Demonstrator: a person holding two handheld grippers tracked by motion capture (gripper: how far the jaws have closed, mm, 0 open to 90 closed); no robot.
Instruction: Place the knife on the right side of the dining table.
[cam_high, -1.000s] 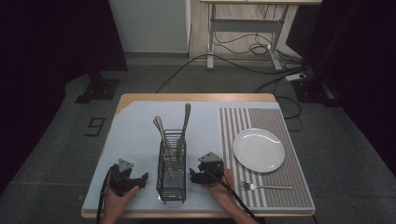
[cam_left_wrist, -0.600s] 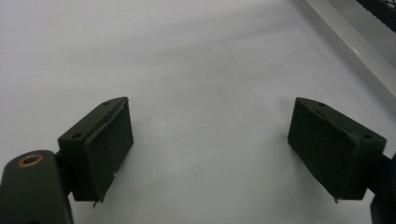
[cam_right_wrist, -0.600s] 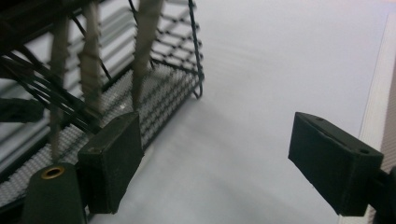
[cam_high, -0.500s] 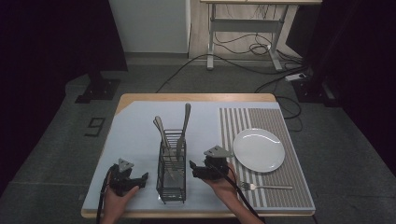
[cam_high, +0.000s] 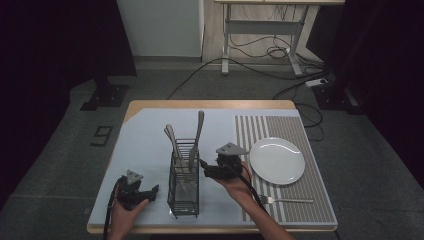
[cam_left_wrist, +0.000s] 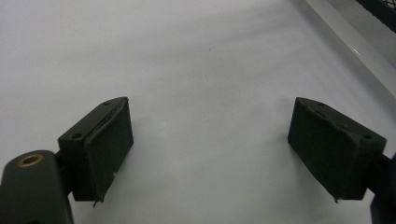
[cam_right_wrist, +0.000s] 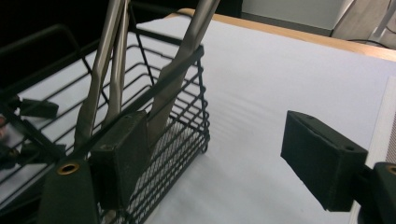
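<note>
A black wire cutlery basket (cam_high: 183, 181) stands on the pale table mat (cam_high: 145, 145), with three metal utensil handles (cam_high: 197, 131) leaning out of it. My right gripper (cam_high: 205, 167) is open just right of the basket's rim, raised off the table. Its own view puts the basket (cam_right_wrist: 154, 116) and the handles (cam_right_wrist: 187, 51) close at the left, beside the left jaw. My left gripper (cam_high: 152, 191) rests low on the mat left of the basket, open, with only bare mat (cam_left_wrist: 205, 93) between its jaws.
A white plate (cam_high: 277, 160) sits on the striped placemat (cam_high: 295, 135) at the right, and a fork (cam_high: 286, 200) lies in front of it. The table's wooden front edge (cam_high: 215, 229) is close behind both hands. Cables and a desk frame lie on the floor beyond.
My right gripper has lifted and moved slightly forward beside the basket. The left gripper has stayed in place.
</note>
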